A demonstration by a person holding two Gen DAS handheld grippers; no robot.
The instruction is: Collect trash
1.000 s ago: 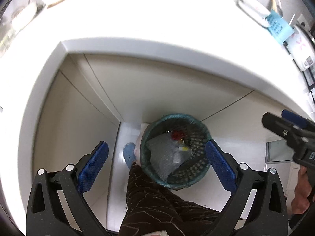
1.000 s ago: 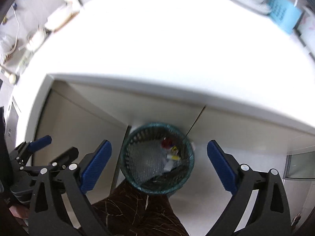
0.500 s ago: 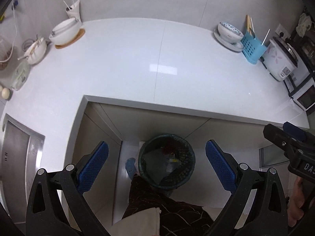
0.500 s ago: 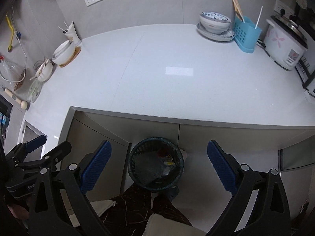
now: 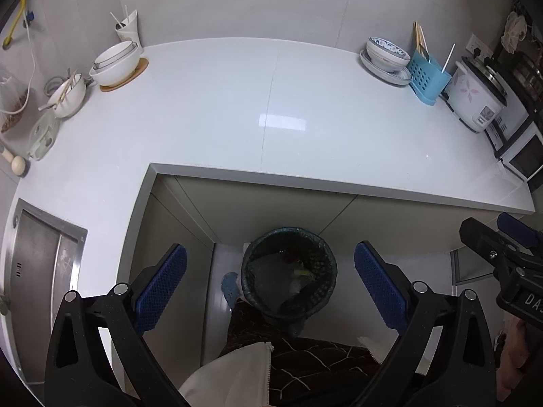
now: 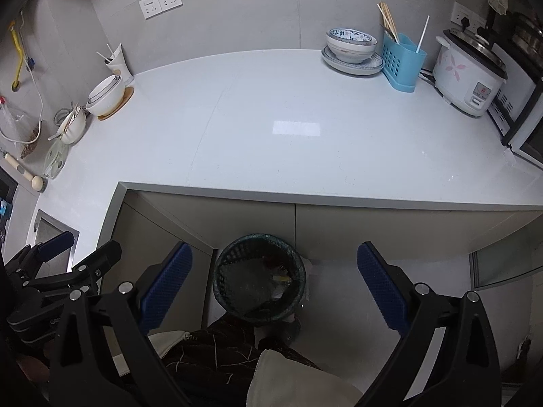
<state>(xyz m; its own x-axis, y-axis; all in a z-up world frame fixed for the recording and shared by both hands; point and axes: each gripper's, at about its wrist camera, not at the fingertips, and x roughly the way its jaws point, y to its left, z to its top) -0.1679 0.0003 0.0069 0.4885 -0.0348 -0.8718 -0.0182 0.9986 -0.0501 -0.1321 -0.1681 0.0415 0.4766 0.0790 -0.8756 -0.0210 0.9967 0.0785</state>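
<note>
White letters "DA" on right tool [image 5: 509, 257]

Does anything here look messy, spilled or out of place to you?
Nothing much stands out. The trash bin stands upright on the floor with the rubbish inside it. The white counter shows no spill, and its bowls and rice cooker sit along the edges. Both hand-held grippers are open and hold nothing.
</note>
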